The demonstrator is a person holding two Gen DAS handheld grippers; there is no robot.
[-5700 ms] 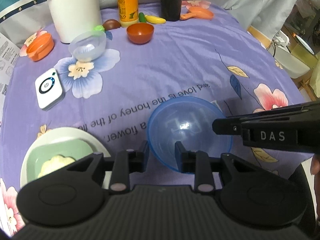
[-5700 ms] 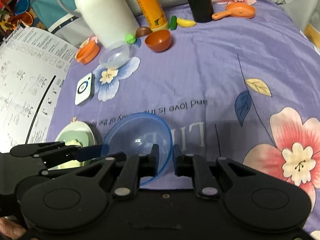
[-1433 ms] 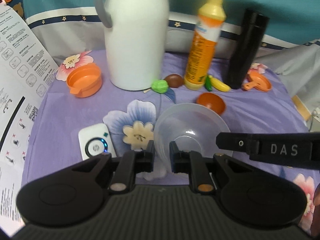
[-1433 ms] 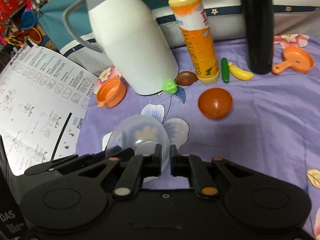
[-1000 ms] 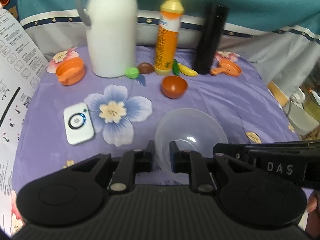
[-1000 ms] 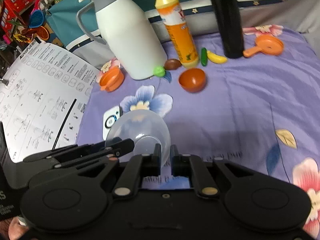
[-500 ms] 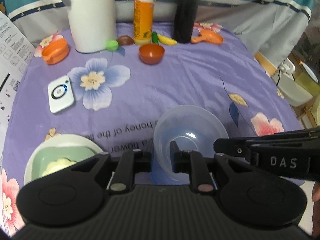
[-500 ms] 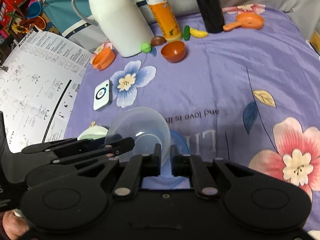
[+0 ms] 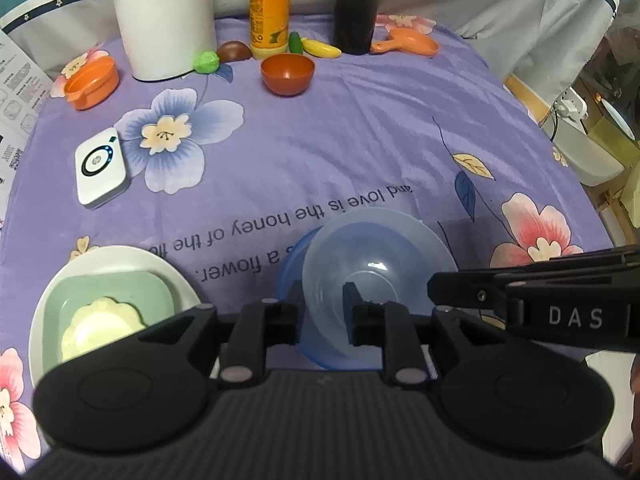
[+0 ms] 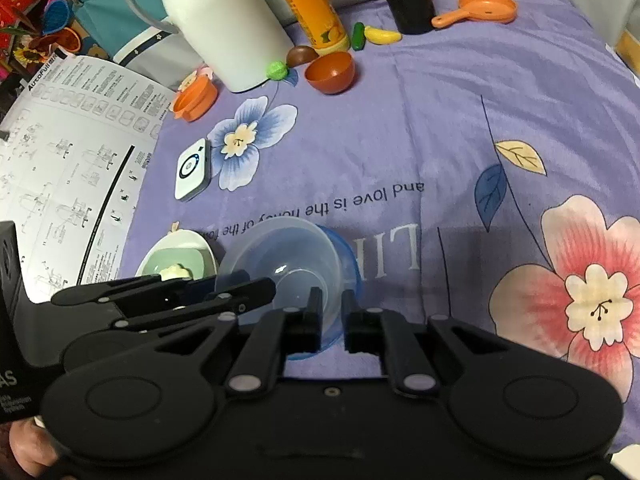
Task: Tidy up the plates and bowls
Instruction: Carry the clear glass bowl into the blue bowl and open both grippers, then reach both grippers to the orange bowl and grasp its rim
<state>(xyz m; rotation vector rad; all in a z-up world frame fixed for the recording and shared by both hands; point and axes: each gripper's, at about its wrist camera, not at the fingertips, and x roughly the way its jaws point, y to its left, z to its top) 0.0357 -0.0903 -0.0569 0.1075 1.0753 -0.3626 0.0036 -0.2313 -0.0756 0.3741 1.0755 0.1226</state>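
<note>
A clear plastic bowl (image 9: 376, 248) sits nested in a blue bowl (image 9: 289, 268) near the front edge of the purple cloth. My left gripper (image 9: 323, 308) straddles the clear bowl's near-left rim. Its jaws are opening, and the inner finger stands off the wall. My right gripper (image 10: 332, 312) is shut on the clear bowl (image 10: 280, 256) at its near rim, above the blue bowl (image 10: 350, 256). To the left, a white plate (image 9: 176, 276) holds a green square dish (image 9: 120, 288) and a pale flower-shaped dish (image 9: 100, 320). A small brown-orange bowl (image 9: 287, 74) stands far back.
Along the back stand a white jug (image 9: 164, 20), an orange bottle (image 9: 269, 8), a black flask (image 9: 356, 8), an orange toy pan (image 9: 408, 42) and toy food. An orange cup (image 9: 92, 84) and a white device (image 9: 102, 172) lie left. A printed sheet (image 10: 60, 160) hangs at the left edge.
Both grippers carried the clear bowl from the back of the table toward the front and lowered it into the blue bowl. The left jaws have parted slightly.
</note>
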